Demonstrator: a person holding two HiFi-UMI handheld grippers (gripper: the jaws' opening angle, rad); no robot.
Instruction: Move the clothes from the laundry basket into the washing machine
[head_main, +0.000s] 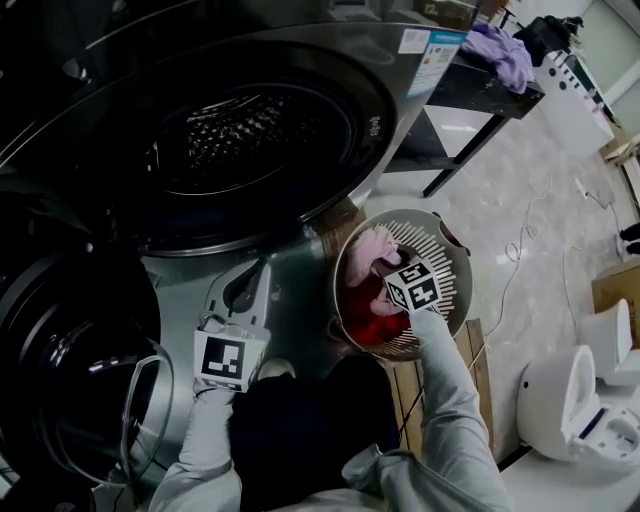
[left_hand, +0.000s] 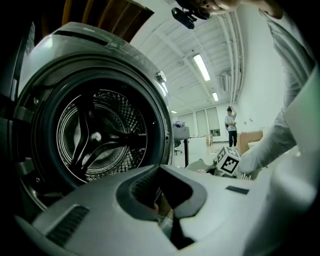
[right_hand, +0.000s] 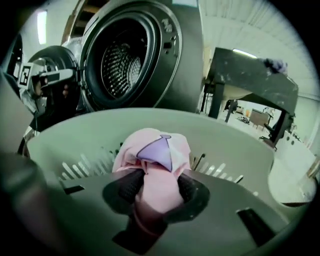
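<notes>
At the near left the washer's door (head_main: 80, 380) hangs open. My left gripper (head_main: 250, 282) sits just right of it, level with the opening. Its jaws stand a little apart with nothing between them.

Beyond it and to the far left is the washing machine drum (head_main: 250, 135), round mouth clear. I see no clothes in what shows of it.

Right of the machine, close against its front, stands the laundry basket (head_main: 455, 250). My right gripper (head_main: 385, 270) is over it, angled down. Its jaws are narrowly closed on a bunched pink garment (head_main: 368, 250), which bulges out past the pads toward the far rim. It is too crumpled to give a long axis. Under it, on the near side of the basket, lies a red garment (head_main: 372, 320), touching the pink one or very nearly.

What the next move turns on: from my right gripper the drum mouth lies to the left and farther away, past the basket's left rim. My left hand is nearer the opening, but the load is in my right, so I judge the carry goes leftward over that rim.
</notes>
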